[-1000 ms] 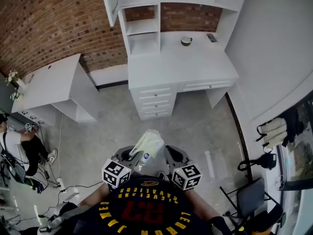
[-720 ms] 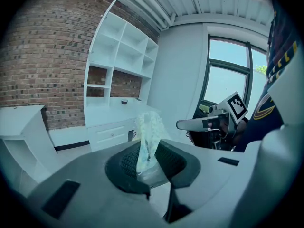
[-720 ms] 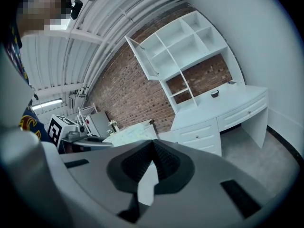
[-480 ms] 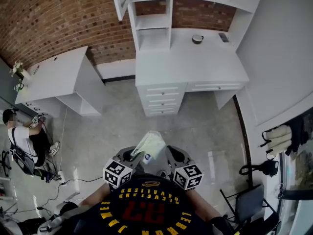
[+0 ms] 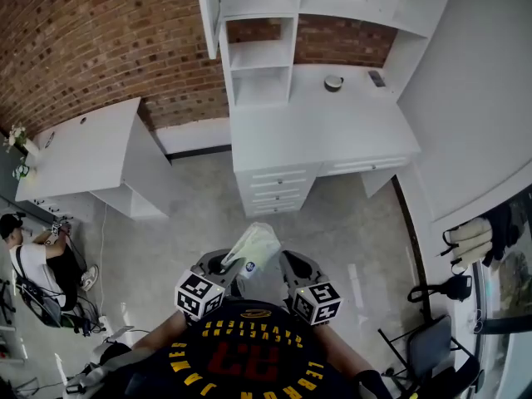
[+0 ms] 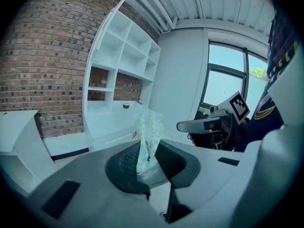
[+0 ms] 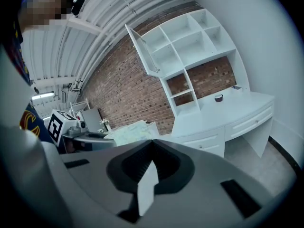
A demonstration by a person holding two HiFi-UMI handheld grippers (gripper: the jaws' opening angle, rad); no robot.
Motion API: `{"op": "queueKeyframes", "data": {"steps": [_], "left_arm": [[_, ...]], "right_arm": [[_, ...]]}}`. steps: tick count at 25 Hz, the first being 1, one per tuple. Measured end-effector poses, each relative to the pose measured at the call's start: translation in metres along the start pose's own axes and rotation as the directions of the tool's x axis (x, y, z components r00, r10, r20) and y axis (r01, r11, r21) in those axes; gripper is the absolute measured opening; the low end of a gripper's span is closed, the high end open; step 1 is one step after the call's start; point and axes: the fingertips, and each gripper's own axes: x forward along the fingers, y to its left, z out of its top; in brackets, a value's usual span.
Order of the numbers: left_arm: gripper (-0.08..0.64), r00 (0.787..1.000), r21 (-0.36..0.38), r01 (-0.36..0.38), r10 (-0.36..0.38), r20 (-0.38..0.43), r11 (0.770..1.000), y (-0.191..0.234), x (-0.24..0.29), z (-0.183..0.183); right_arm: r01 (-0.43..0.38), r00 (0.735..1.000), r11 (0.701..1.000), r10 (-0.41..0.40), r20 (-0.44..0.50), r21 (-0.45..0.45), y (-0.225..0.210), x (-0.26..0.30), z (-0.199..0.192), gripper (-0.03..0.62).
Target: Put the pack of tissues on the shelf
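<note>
The pack of tissues [image 5: 254,245], pale green and white in clear wrap, sticks forward out of my left gripper [image 5: 241,264], held close in front of my body. In the left gripper view the pack [image 6: 148,136] stands upright between the dark pads, and the left gripper [image 6: 149,158] is shut on its lower end. My right gripper [image 5: 288,266] sits beside it on the right, shut and empty [image 7: 152,148]. The white shelf unit [image 5: 259,56] stands on a white desk [image 5: 320,127] against the brick wall, across the floor ahead.
A small round tin [image 5: 333,82] and a dark flat object [image 5: 376,78] lie on the desk. A white low cabinet [image 5: 87,152] stands at left. A person [image 5: 33,260] crouches at the left edge near cables [image 5: 108,322]. A folding chair [image 5: 424,339] is at lower right.
The head view has shifted a little, so the desk, shelf and cabinet sit slightly differently in it. Both grippers and the tissue pack keep the same pose.
</note>
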Motion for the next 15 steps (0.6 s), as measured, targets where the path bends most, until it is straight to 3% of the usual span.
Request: {"op": "queueKeyframes", "data": {"steps": [8, 15], "left_arm": [[0.060, 0.998, 0.007, 0.062, -0.062, -0.012, 0.998, 0.076, -0.001, 0.007], [0.060, 0.993, -0.019, 0.115, -0.116, -0.030, 0.993, 0.115, 0.001, 0.004]], "right_arm": [[0.063, 0.998, 0.998, -0.063, 0.011, 0.008, 0.014, 0.072, 0.009, -0.011], [0.118, 0.993, 0.993, -0.118, -0.004, 0.009, 0.022, 0.103, 0.014, -0.011]]}}
